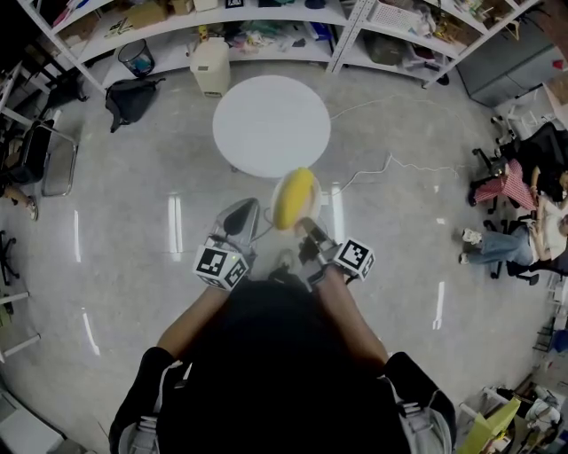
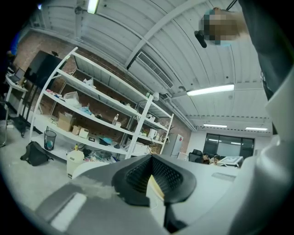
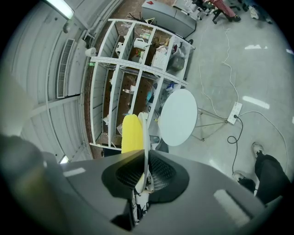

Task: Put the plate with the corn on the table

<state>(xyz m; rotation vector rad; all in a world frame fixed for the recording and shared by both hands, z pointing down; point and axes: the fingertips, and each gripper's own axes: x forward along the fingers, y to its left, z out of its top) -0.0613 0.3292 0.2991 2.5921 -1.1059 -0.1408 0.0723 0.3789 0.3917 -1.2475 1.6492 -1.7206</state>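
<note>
My right gripper (image 1: 306,227) is shut on the near rim of a white plate (image 1: 279,190). The plate is held over the floor, tilted, with a yellow corn cob (image 1: 295,197) on it. In the right gripper view the plate (image 3: 146,131) shows edge-on between the pads, and the corn (image 3: 132,133) stands to its left. The round white table (image 1: 271,124) stands just beyond the plate, bare, and appears again in the right gripper view as the table (image 3: 178,116). My left gripper (image 1: 240,222) hovers beside the plate, to its left. It points up at the ceiling, jaws together, and I see nothing held.
White shelving (image 1: 266,27) lines the far wall. On the floor there are a black bag (image 1: 131,97), a mesh bin (image 1: 135,57) and a white canister (image 1: 210,66). A cable (image 1: 382,164) runs right of the table. Seated people (image 1: 524,232) and chairs are at the right.
</note>
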